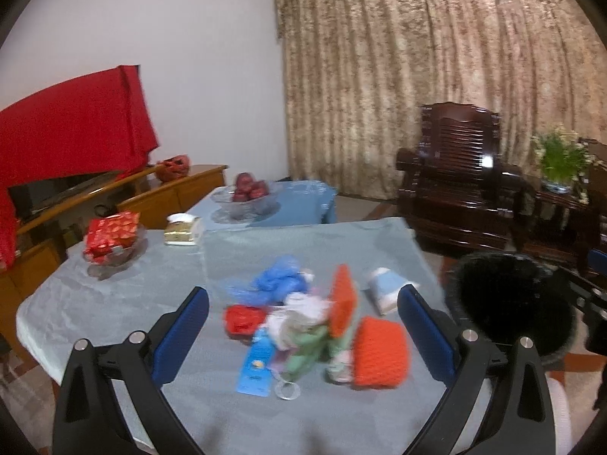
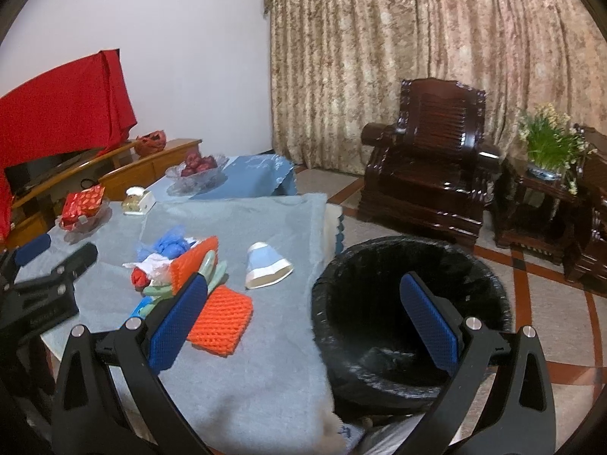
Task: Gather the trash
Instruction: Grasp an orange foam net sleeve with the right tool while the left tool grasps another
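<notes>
Trash lies heaped mid-counter on the pale blue-grey cloth-covered counter (image 1: 114,303): a crumpled blue plastic bag (image 1: 280,278), two orange foam mesh sleeves (image 1: 381,350) and a flat blue packet (image 1: 255,366), with a tipped light-blue paper cup (image 2: 265,267) just beside the heap. The left gripper (image 1: 303,335) hovers over the pile, fingers spread and empty. Only the right wrist view looks into the round black-lined waste bin (image 2: 341,276) off the counter's edge; the right gripper (image 2: 305,320) gapes above its rim, holding nothing.
</notes>
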